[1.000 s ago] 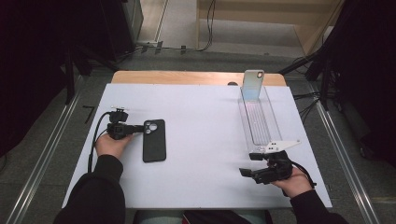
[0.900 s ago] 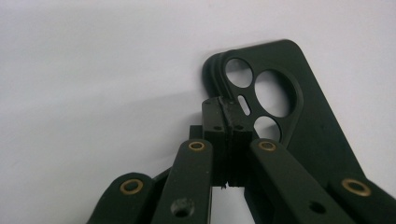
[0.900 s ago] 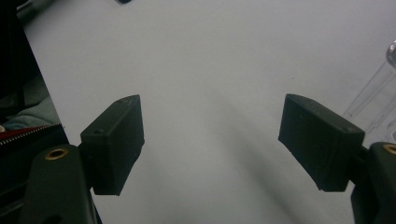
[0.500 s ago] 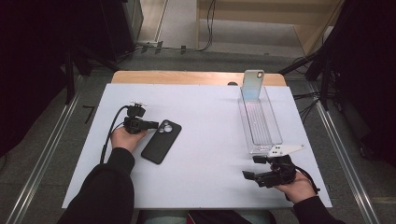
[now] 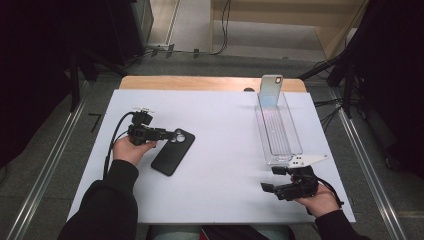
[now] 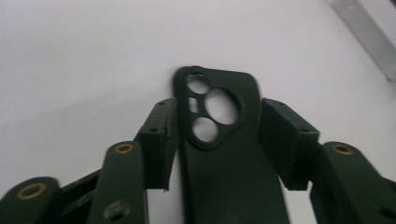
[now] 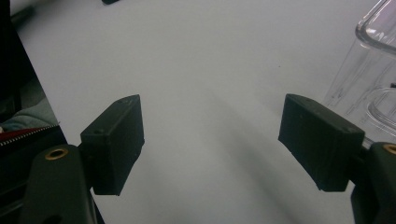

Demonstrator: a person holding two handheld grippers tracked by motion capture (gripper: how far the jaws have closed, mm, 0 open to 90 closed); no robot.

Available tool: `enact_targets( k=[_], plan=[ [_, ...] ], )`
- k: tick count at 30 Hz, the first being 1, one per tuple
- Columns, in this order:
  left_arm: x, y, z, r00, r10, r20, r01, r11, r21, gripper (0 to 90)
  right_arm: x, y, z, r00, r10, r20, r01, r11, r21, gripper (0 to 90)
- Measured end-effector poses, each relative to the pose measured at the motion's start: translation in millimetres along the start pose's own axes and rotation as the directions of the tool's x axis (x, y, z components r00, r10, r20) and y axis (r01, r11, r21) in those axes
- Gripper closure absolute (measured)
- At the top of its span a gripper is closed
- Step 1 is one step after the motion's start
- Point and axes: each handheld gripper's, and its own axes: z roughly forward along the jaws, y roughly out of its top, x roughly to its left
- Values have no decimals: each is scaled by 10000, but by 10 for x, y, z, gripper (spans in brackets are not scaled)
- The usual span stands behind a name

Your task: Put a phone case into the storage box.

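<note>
Left gripper view, frame centre: black phone case (image 6: 224, 154) between just-opened jaws of left gripper (image 6: 224, 140), pads apart from its edges; right gripper (image 7: 215, 140) open, empty.

Black long sleeves (image 5: 107, 205) are worn on both forearms. Each claw is built of matte black parts: blocky square pads (image 6: 285, 135), brass-ringed pivot screws (image 6: 124, 148) and a trailing black cable (image 5: 114, 137). A pale grey three-cornered plate (image 5: 306, 160) is carried atop the right claw (image 5: 267, 179).
</note>
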Motion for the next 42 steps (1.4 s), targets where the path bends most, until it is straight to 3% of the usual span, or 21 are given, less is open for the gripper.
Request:
enact_targets(
  k=[4,10,19,23,28,31,38,42],
  plan=[
    [-134,-39,-82,9990,426,152,-428,9990,127,428,-3,8,12,10000,-52,-12,52,10000,18,204],
    [-280,-128,-186,9962,607,633,-598,9981,-156,397,-12,23,20,10000,-68,24,68,10000,7,204],
    [-452,-313,-282,9875,1290,908,-1285,9916,-122,383,-7,54,52,9999,-142,-28,142,9999,92,204],
    [-505,-398,-330,9846,1247,1225,-1225,9921,-257,382,-15,64,52,9998,-171,55,171,9998,79,204],
    [-570,-509,-376,9805,1514,1250,-1505,9885,-167,383,-35,63,64,9998,-173,97,172,9997,161,204],
    [-598,-592,-420,9780,1416,1531,-1388,9899,-286,383,-46,66,61,9999,-135,74,134,9998,148,204],
    [-659,-763,-496,9752,1549,1579,-1491,9877,-478,394,-65,75,71,9998,-174,38,174,9996,215,204],
    [-705,-851,-512,9643,1845,1900,-1759,9825,-611,418,-57,81,69,9998,-219,11,219,9995,247,204]
  ],
)
